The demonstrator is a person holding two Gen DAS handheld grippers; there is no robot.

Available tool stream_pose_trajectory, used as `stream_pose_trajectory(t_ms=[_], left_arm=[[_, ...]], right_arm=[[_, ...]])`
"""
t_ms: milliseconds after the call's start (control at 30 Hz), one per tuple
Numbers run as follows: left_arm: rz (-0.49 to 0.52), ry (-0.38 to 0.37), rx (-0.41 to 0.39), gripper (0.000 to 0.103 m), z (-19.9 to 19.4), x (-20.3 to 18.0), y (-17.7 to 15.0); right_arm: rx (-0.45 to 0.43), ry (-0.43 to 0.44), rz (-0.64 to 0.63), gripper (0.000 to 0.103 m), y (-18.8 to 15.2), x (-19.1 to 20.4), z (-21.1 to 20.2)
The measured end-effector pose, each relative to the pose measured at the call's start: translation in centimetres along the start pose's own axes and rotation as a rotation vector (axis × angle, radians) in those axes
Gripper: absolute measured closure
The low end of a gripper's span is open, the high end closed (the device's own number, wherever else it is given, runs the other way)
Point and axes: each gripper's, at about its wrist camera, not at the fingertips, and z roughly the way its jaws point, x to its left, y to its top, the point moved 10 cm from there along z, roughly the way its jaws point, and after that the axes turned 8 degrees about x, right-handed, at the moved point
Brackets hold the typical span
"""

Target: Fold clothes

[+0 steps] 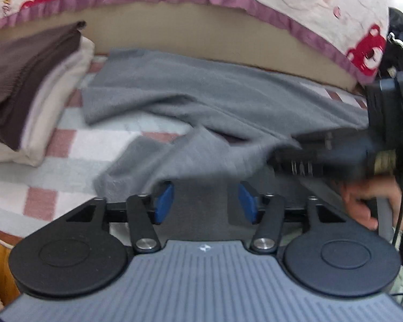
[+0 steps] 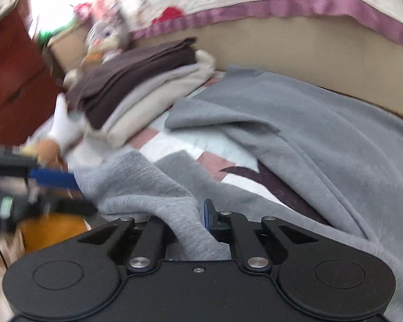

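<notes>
A grey fleece garment (image 1: 215, 99) lies rumpled across the checkered bed sheet (image 1: 67, 145). My left gripper (image 1: 205, 201) is open at its near hem; its blue pads stand apart with a fold of grey cloth draped between them, unpinched. The right gripper (image 1: 287, 158) reaches in from the right, held by a hand (image 1: 376, 204), with its tips in the cloth. In the right wrist view, my right gripper (image 2: 193, 220) is shut on a bunched fold of the grey garment (image 2: 295, 123); one blue pad shows and cloth hides the other. The left gripper (image 2: 67, 193) shows blurred at the left.
A stack of folded clothes (image 1: 27, 94), brown on top of cream, sits on the bed to the left (image 2: 137, 80). A quilt with red bears (image 1: 309, 0) hangs over a tan edge behind. A plush toy (image 2: 107, 35) and a wooden dresser (image 2: 10, 80) stand far left.
</notes>
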Motion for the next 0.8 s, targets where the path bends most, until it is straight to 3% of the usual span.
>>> stream_pose_trajectory(t_ms=[67,233,367,467,567,667,733,800], left_arm=[[-0.035,-0.034,0.03,0.049,1.0,-0.7,-0.9],[-0.024,0.133,0.004,0.046,4.6,-0.9,-0.4],[-0.082,0.193,-0.054,0.046,6.0,1.2,1.1],[-0.146,0.218,-0.092,0.103,5.4,3.4,1.9],[-0.086,0.315,-0.136,0.103,0.4,4.0,2.8],[-0.03,0.476,-0.339,0.103,-8.5,5.3,2.6],[-0.106,0.548,-0.398,0.103,-12.4,7.5,1.3],[-0.228,0.501,-0.386,0.103,-13.4,9.9,-0.4]], right_arm=[[-0.019,0.046,0.069,0.093,0.7,-0.6,-0.2],[-0.044,0.132,0.117,0.093,0.9,-0.1,-1.7],[-0.044,0.178,0.153,0.093,0.6,0.2,-2.0],[-0.042,0.187,0.159,0.093,0.4,0.2,-2.3],[-0.04,0.204,0.148,0.093,0.4,0.5,-2.9],[-0.011,0.274,0.103,0.092,-0.1,1.8,-3.4],[0.039,0.331,0.076,0.092,-1.1,3.1,-3.1],[0.112,0.36,0.015,0.092,-2.9,5.2,-2.2]])
